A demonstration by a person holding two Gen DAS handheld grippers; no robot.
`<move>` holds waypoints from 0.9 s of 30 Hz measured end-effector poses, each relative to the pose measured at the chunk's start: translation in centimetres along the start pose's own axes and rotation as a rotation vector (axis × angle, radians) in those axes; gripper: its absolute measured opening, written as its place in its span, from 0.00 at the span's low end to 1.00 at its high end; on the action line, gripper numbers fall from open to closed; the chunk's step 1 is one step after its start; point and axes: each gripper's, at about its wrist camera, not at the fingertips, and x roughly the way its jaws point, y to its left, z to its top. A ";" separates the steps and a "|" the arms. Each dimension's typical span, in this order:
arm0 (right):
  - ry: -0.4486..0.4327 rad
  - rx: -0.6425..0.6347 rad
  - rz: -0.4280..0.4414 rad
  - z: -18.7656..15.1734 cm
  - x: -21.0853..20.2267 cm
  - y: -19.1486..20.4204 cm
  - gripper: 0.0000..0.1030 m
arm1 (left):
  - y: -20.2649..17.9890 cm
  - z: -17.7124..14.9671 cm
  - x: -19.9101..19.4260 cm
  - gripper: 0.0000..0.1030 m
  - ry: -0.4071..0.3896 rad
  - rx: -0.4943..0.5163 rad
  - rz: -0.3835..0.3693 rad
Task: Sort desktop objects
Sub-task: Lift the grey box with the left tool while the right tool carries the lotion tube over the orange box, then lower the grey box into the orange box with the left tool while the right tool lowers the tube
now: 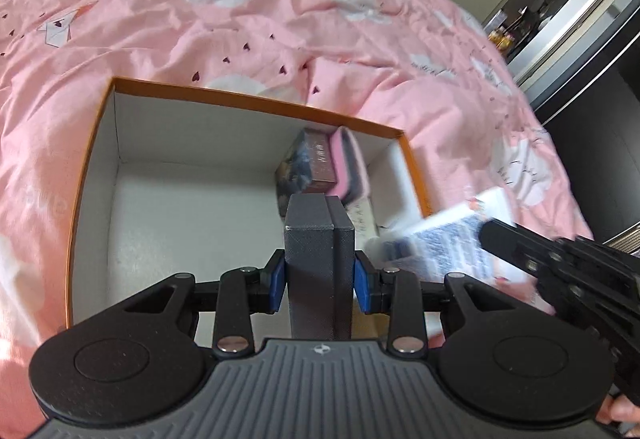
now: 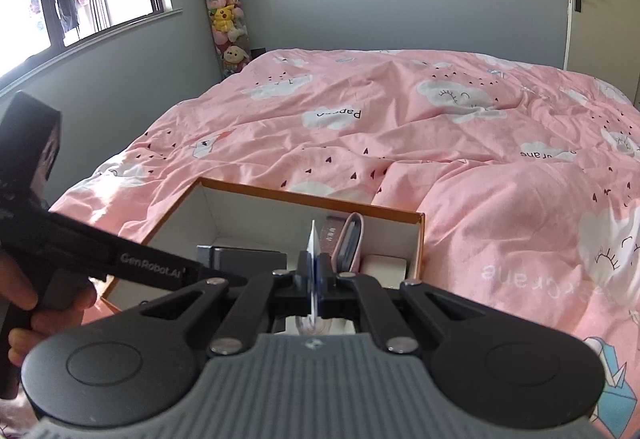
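Left wrist view: blurred card [image 1: 436, 247] hides orange box [image 1: 256, 103] corner.

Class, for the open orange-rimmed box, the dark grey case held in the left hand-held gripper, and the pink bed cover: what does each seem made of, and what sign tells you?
Open orange-rimmed box: probably cardboard, matte white inside, with thin straight walls and folded corners.
Dark grey case: apparently rigid board or plastic with a fine textured, matte skin; which one is unclear.
Pink bed cover: woven fabric, likely cotton, soft and creased, with a printed cloud pattern.
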 end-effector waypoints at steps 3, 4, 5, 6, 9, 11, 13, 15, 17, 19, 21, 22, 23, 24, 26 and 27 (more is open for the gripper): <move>0.008 0.011 -0.004 0.1 0.7 -0.7 0.02 | 0.6 1.5 1.9 0.38 0.039 -0.007 0.023; 0.013 0.016 -0.004 0.1 0.9 -0.9 0.02 | 0.7 2.0 2.6 0.38 0.055 -0.012 0.026; 0.017 0.019 -0.005 0.1 1.3 -1.2 0.02 | 0.8 2.5 3.3 0.38 0.070 -0.014 0.033; 0.023 0.023 -0.005 0.1 1.6 -1.4 0.02 | 0.9 2.9 3.9 0.38 0.080 -0.014 0.049; 0.038 0.033 0.004 0.0 2.6 -1.9 0.02 | 1.3 4.0 5.5 0.38 0.079 0.009 0.136; 0.048 0.036 0.015 -0.1 3.3 -2.1 0.02 | 1.6 4.7 6.7 0.38 0.091 0.010 0.157; 0.059 0.037 0.025 -0.2 4.0 -2.3 0.02 | 1.9 5.4 7.8 0.38 0.115 0.004 0.158; 0.074 0.040 0.033 -0.3 4.7 -2.5 0.02 | 1.8 5.9 8.8 0.38 0.129 0.015 0.173; 0.085 0.042 0.036 -0.4 5.3 -2.7 0.02 | 1.3 6.2 9.3 0.38 0.124 0.032 0.184; 0.093 0.046 0.039 -0.4 5.8 -2.9 0.02 | 1.0 6.6 9.8 0.38 0.133 0.035 0.188; 0.098 0.048 0.045 -0.4 6.2 -3.0 0.02 | 0.8 6.9 10.2 0.38 0.148 0.037 0.177; 0.100 0.048 0.049 -0.4 6.4 -3.0 0.02 | 0.7 7.0 10.3 0.38 0.148 0.040 0.178; 0.103 0.049 0.053 -0.4 6.6 -3.1 0.02 | 0.7 7.1 10.3 0.38 0.144 0.039 0.177; 0.104 0.050 0.056 -0.4 6.6 -3.1 0.02 | 0.8 7.2 10.3 0.38 0.137 0.029 0.172; 0.107 0.049 0.060 -0.5 6.8 -3.1 0.02 | 1.0 7.3 10.3 0.38 0.123 0.015 0.159; 0.108 0.049 0.061 -0.5 6.8 -3.1 0.02 | 1.2 7.4 10.2 0.40 0.116 0.008 0.149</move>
